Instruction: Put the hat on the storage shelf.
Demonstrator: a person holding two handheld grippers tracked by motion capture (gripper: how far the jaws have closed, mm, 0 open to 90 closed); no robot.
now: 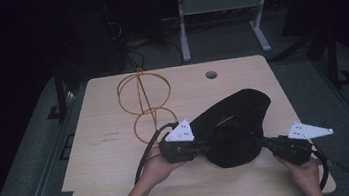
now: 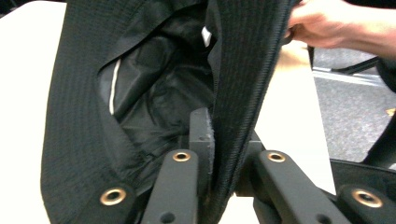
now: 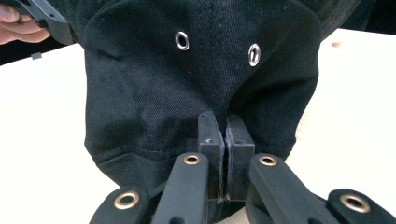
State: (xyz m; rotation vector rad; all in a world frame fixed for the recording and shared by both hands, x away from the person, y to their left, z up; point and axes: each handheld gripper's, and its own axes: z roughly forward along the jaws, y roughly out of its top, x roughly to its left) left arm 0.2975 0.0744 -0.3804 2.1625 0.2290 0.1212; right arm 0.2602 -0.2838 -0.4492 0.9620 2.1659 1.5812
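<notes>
Hat [image 1: 236, 125] near-right on bench [image 1: 113, 186], brim up | left gripper [image 2: 212, 154] fingers clamp brim | right gripper [image 3: 226, 140] fingers pinch opposite edge | keep tension even, lift level toward wire stand [image 1: 145, 104]

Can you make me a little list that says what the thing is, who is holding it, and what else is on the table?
thing: black hat, a bucket hat with metal eyelets
left gripper: shut on the hat's brim
right gripper: shut on the hat's fabric
hat position: held between the two grippers, just over the table
also on table: orange wire stand, upright, apart from the hat
hole in table: near the far edge
</notes>
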